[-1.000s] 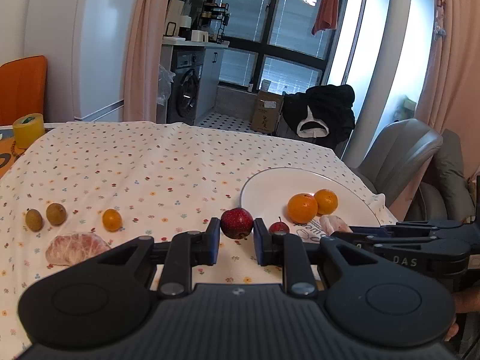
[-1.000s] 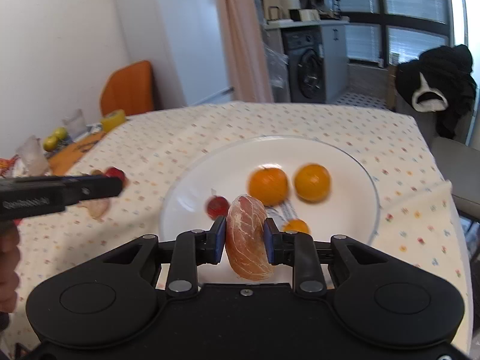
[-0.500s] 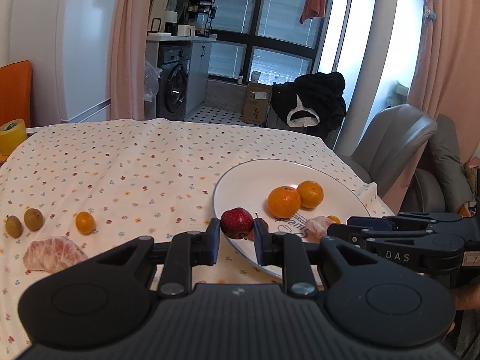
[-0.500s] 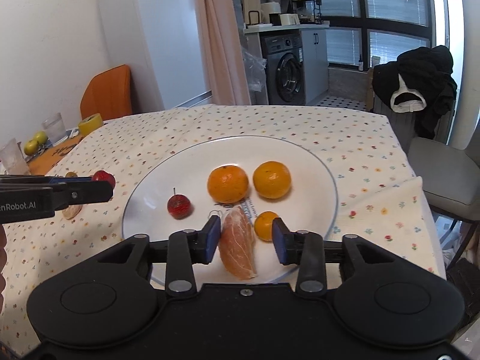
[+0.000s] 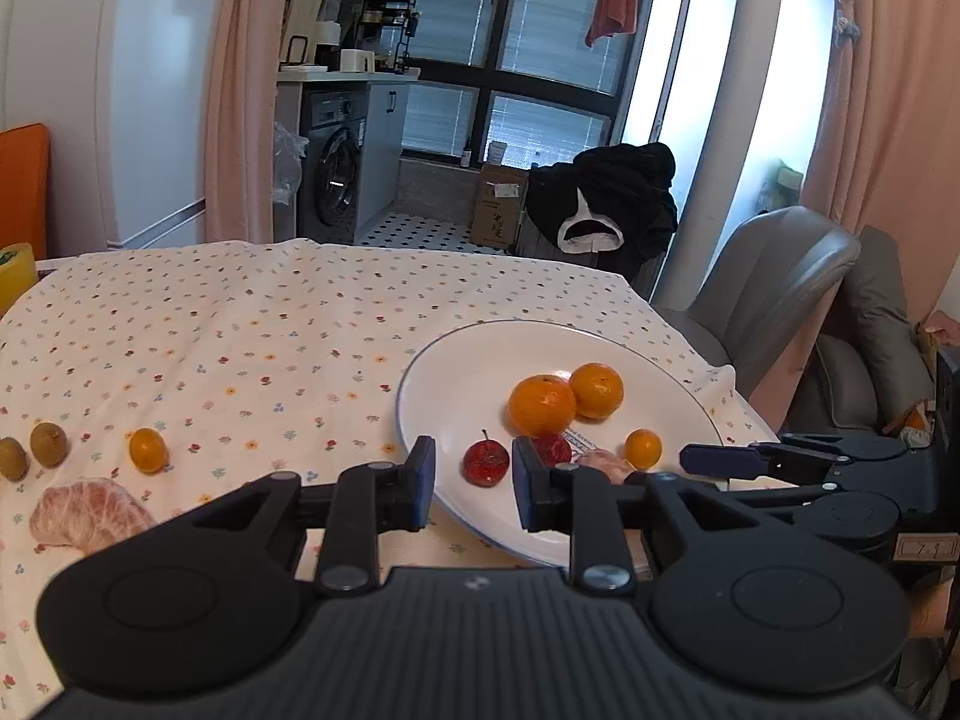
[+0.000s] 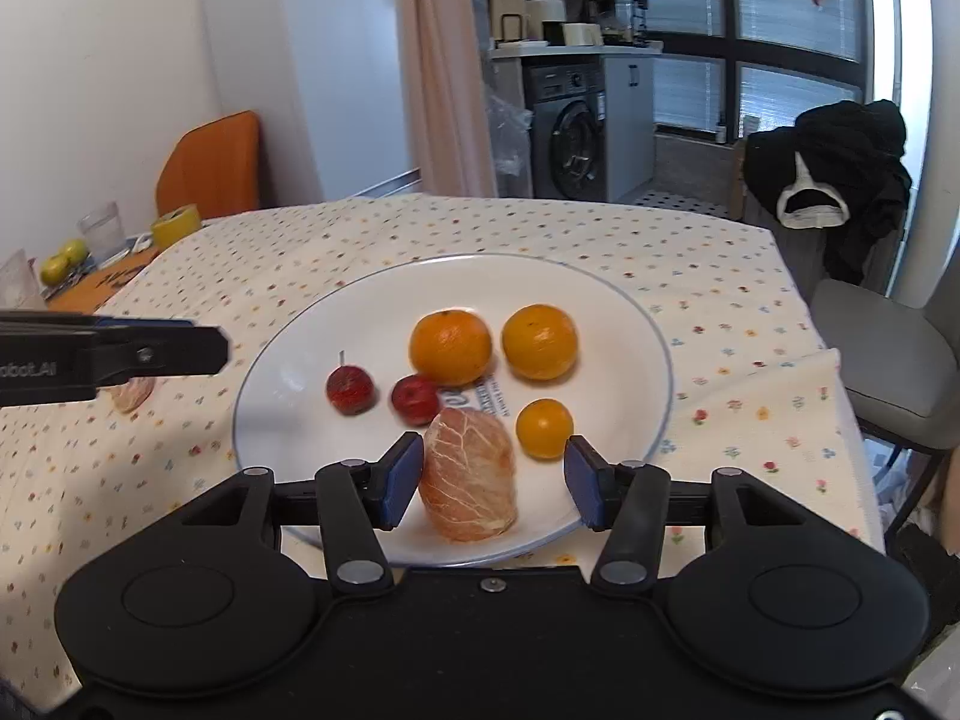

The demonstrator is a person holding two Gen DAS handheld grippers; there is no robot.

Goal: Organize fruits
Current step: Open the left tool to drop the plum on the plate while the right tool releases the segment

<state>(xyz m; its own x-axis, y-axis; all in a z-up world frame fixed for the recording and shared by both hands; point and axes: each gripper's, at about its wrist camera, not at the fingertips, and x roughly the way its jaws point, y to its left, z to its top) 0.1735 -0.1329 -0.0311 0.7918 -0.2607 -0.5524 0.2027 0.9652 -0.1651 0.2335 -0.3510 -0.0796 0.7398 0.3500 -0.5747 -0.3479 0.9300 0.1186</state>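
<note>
My left gripper (image 5: 474, 480) stands open over the near rim of the white plate (image 5: 432, 384). A red fruit with a stem (image 5: 486, 463) lies on the plate between its fingers, and a second red fruit (image 5: 552, 449) lies just right of it. My right gripper (image 6: 495, 480) is open wide, and a peeled citrus piece (image 6: 471, 474) rests on the plate (image 6: 624, 324) between its fingers, untouched. Two oranges (image 6: 450, 347) and a small kumquat (image 6: 544, 427) share the plate. Left on the cloth lie a kumquat (image 5: 147, 450), two brownish fruits (image 5: 49, 444) and another peeled piece (image 5: 90, 516).
A floral cloth (image 5: 240, 336) covers the table. A grey chair (image 5: 774, 294) stands past the right edge. At the far left are a yellow tape roll (image 6: 175, 223), a glass (image 6: 102, 231) and green fruit (image 6: 63, 258), with an orange chair (image 6: 210, 162) behind.
My left gripper moved right over the plate and opened, letting the red fruit drop onto it. My right gripper opened, leaving the peeled piece on the plate.
</note>
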